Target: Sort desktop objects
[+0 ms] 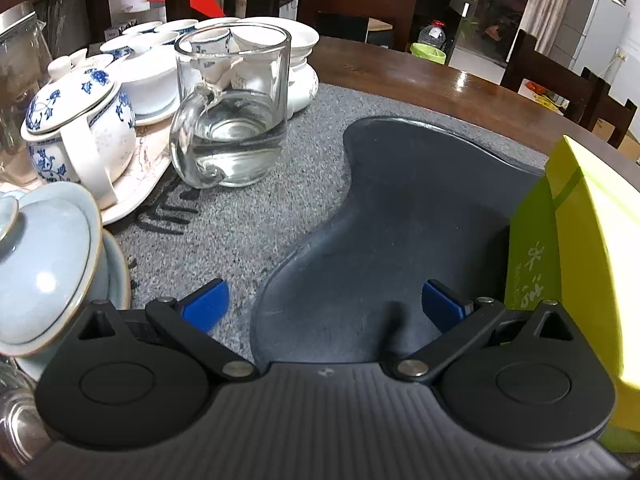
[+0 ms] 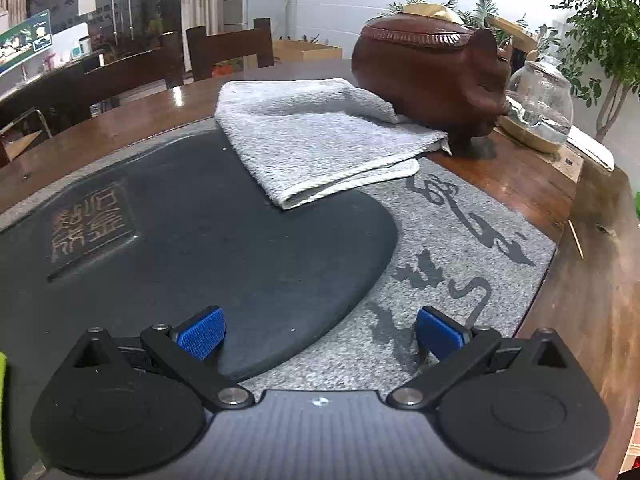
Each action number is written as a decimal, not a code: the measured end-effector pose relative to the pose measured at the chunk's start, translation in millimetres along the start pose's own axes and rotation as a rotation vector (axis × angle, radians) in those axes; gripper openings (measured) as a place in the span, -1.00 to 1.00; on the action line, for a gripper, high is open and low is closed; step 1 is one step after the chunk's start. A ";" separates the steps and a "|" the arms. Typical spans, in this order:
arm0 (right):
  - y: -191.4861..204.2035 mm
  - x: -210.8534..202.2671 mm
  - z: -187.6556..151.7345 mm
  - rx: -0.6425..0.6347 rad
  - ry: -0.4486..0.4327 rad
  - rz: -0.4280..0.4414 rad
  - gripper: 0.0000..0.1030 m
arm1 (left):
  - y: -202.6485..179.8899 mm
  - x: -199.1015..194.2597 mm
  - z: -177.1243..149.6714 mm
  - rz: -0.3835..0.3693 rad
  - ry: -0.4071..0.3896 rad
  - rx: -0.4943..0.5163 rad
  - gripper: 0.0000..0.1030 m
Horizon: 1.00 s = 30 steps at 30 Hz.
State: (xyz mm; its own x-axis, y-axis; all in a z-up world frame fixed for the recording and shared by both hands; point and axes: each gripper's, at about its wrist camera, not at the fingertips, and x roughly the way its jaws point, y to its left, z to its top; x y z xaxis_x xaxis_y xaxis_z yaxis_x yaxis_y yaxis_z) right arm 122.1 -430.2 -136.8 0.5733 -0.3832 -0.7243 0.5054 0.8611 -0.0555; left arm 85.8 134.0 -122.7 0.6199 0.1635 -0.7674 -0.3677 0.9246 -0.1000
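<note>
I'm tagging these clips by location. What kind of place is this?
Probably a tea table in a home or tea room: a stone tea tray carved with calligraphy lies on a wooden table, with a blue-and-white teapot, a glass pitcher and stacked teacups beside it.

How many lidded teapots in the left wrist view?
2. A blue-and-white teapot stands on the tray at left; a pale blue lidded pot sits nearer, at the left edge. Others may be hidden behind the glass pitcher.
</note>
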 end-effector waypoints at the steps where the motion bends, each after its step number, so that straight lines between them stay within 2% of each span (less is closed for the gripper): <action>1: -0.2 0.5 0.4 0.001 -0.003 -0.003 1.00 | -0.4 0.9 0.4 0.002 -0.005 0.001 0.99; 18: -0.3 6.9 2.0 0.014 -0.037 -0.043 1.00 | -6.1 18.2 9.2 0.051 -0.062 0.058 0.99; 30: -1.2 7.9 -0.6 0.014 -0.069 -0.047 1.00 | -8.1 29.5 8.5 0.116 -0.103 0.120 0.99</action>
State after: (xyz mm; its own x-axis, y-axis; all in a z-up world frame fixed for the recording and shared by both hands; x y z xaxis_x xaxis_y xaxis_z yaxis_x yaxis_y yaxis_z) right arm 125.7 -434.0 -142.9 0.5912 -0.4456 -0.6722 0.5419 0.8368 -0.0782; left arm 113.0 134.3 -139.2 0.6481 0.2999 -0.7001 -0.3592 0.9309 0.0662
